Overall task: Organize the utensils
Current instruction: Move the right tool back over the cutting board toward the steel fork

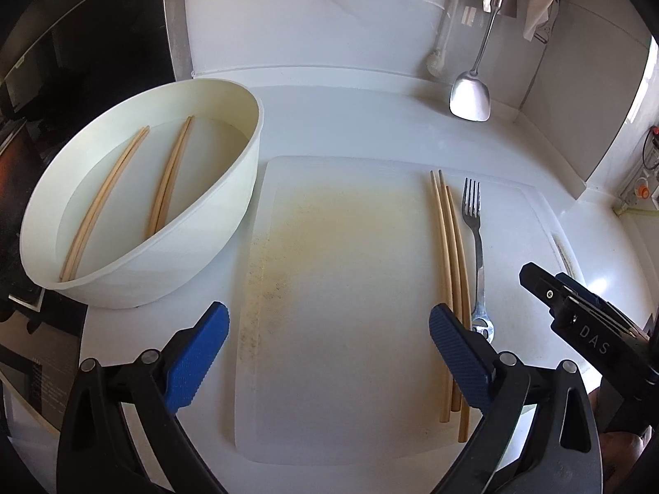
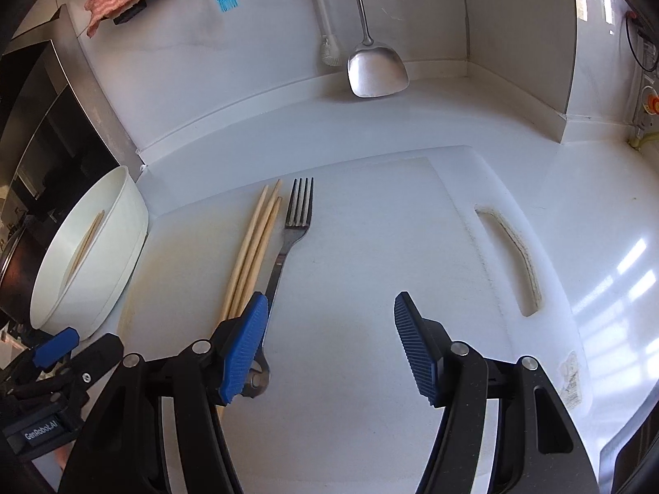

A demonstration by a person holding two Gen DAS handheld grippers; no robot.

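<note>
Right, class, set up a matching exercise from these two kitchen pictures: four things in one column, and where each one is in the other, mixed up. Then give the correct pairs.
Things:
1. fork
2. two pairs of chopsticks
3. metal spatula
4. blue brush

Places:
A. inside the white bowl
B. high on the back wall, left of the spatula's handle
C. on the cutting board, beside three chopsticks
D. hanging by its handle, its blade low by the counter

Pairs: 1-C, 2-A, 3-D, 4-B
</note>
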